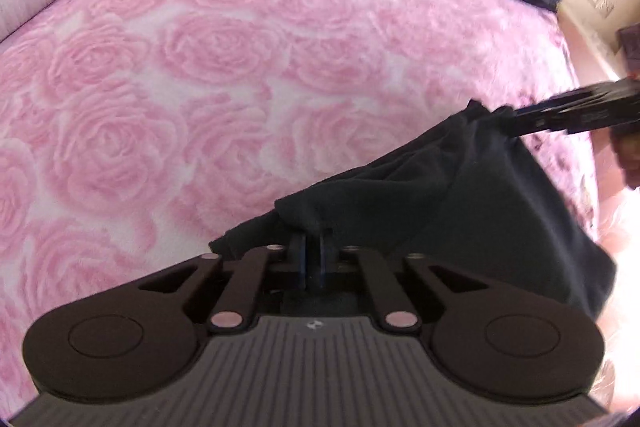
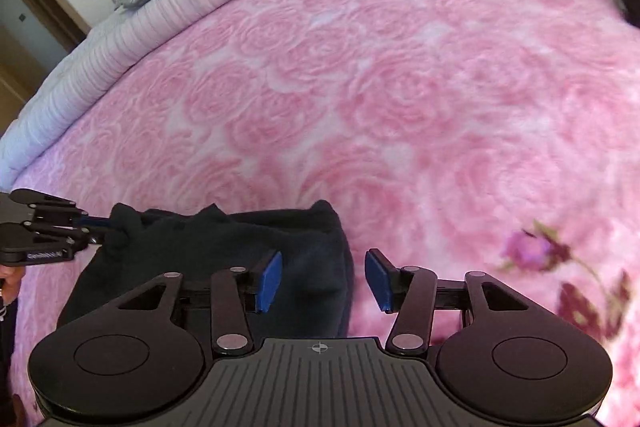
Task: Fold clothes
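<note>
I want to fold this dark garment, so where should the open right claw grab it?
Probably grip the dark garment's right edge, coming forward from the near side: it lies between the right claw's open fingers, opposite the corner the left claw pinches.

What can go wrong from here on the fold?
1. Only the left claw is shut on the dark garment. The right claw is open over its edge, so a pull now would likely drag the cloth lopsided.
2. That edge lies on the fluffy pink blanket, so the right claw may pinch the blanket along with it when it closes.
3. The cloth is bunched near the left claw, so the fold may come out crooked.
</note>
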Tool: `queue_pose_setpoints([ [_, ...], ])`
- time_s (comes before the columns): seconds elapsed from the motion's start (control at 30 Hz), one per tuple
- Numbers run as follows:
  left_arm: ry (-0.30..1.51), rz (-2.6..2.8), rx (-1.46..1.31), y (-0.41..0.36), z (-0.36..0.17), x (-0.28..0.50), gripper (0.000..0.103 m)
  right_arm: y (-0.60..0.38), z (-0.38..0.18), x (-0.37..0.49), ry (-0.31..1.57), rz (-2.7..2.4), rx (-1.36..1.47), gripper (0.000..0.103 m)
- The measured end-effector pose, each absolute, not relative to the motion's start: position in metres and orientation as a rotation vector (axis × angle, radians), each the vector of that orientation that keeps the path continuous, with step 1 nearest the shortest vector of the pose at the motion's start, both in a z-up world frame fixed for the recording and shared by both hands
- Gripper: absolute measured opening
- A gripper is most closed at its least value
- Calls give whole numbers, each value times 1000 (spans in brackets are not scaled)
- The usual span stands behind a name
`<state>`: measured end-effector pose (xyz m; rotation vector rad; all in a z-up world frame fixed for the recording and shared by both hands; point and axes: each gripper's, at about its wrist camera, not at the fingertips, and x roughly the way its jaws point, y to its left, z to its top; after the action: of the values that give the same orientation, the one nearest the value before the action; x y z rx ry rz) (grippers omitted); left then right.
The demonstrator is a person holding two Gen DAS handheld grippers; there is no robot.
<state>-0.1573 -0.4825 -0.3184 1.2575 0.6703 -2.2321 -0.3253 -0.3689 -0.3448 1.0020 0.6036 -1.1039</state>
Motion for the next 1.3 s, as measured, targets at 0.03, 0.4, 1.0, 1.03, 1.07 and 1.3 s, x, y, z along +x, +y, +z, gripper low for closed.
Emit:
queue_pose_setpoints([
  [0.03, 680, -2232, 1242, -481, -315, -153, 3, -370, -348, -327, 603, -1098, 1014, 15],
  [0.4, 847, -2131, 1183, -511, -349, -142, 6, -394, -375, -332, 603, -1104, 1028, 3],
  [1.0, 734, -2215, 1243, -509, -349, -154, 13, -339, -347, -264, 696, -979, 878, 34],
  [1.03, 770, -2209, 1230, -515, -350, -150, 13, -341, -354, -265, 711, -983, 879, 34],
  [1.07, 731, -2196, 1247, -514, -344, -149, 11, -342, -359, -268, 720, -993, 888, 34],
  [1.3, 575, -2225, 1365, -448, -313, -121, 10, -285, -315, -282, 760, -1026, 841, 34],
])
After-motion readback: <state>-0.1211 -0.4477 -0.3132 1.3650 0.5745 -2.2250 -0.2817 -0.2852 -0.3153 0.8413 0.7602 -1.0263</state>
